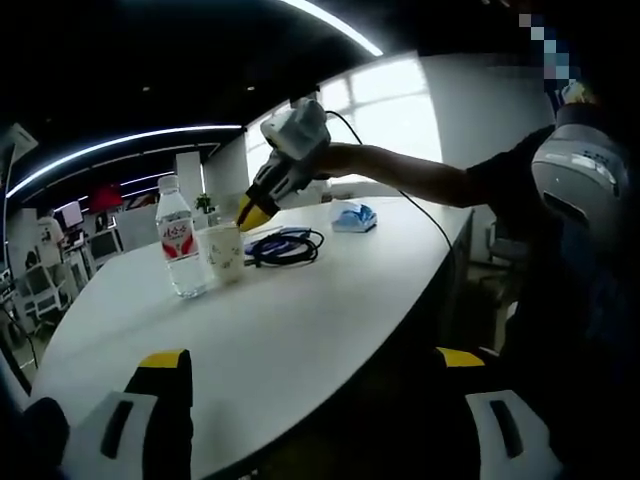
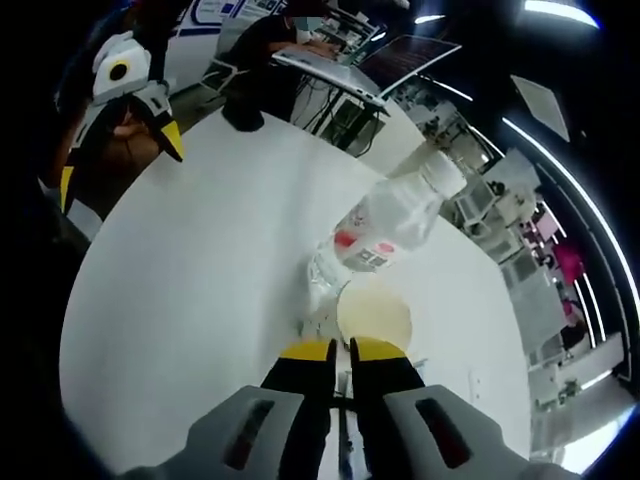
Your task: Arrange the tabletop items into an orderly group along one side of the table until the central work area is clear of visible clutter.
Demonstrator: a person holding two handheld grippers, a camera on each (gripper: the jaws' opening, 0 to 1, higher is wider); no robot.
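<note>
A paper cup [image 1: 224, 252] stands on the white table [image 1: 300, 320] beside an upright water bottle [image 1: 178, 240] with a red label. My right gripper [image 1: 247, 218] reaches in from the right, held by a person's arm, with its yellow tips at the cup's rim. In the right gripper view the jaws [image 2: 342, 350] stand almost together, a thin gap between them, pinching the near rim of the cup [image 2: 375, 312]; the bottle [image 2: 385, 232] rises just beyond. My left gripper [image 1: 312, 365] hangs wide open over the table's near edge, holding nothing, and appears as the left gripper [image 2: 120, 160] across the table.
A coiled black cable [image 1: 285, 246] lies right of the cup, and a blue cloth [image 1: 354, 217] lies farther back. A small dark object [image 2: 243, 115] sits at the table's far edge. Desks, chairs and seated people fill the room around. The person [image 1: 570, 220] stands at the table's right.
</note>
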